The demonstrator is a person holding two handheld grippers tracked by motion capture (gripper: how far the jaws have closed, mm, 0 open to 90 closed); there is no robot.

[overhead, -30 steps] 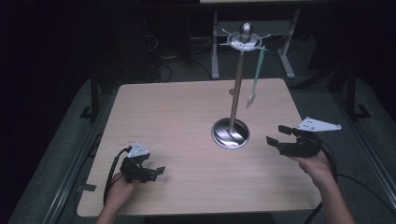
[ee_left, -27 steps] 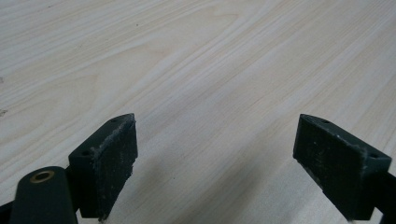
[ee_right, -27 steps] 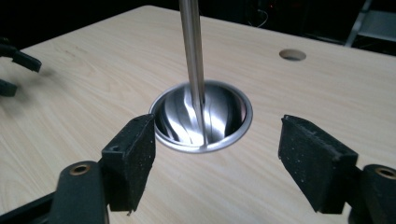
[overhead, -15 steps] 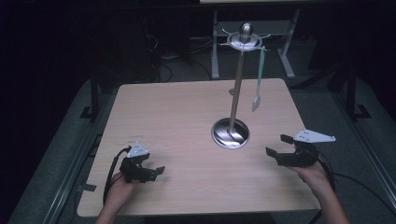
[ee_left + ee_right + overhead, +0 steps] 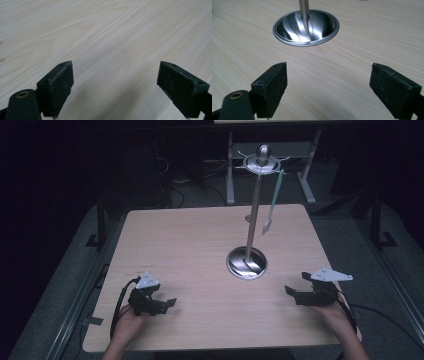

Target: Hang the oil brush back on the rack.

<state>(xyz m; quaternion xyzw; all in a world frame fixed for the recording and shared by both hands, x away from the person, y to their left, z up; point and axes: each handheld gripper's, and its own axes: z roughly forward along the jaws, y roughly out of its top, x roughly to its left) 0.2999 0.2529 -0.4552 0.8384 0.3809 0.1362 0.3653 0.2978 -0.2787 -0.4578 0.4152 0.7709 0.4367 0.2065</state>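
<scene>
Nearest the camera in the high view, two hands come in from the bottom edge, each holding a gripper low over the pale wooden surface.

The left gripper sits at about 7 o'clock on the surface, close to the near edge, pointing off toward 3 o'clock. Its own view has both black jaws spread wide with nothing but bare wood grain between them, so it's wide open and holding nothing. A black cable loops back from it toward the wrist.

The right gripper is over at about 4 o'clock, near the right edge, pointing toward 9 o'clock. Its jaws have just been opening and now stand wide apart, nothing between them, just wood. The grey three-cornered plate rides on top of it.

Ahead of the right gripper, near but clearly apart from it, is the metal stand's round shiny base, sitting a bit right of the surface's centre. In the right gripper view that base fills the top middle, beyond the jaw tips.

The thin pole goes straight up from the base to a round hanger top with a ball knob. One pale, slim utensil hangs from the top's right side, dangling free beside the pole, well above the wood.
</scene>
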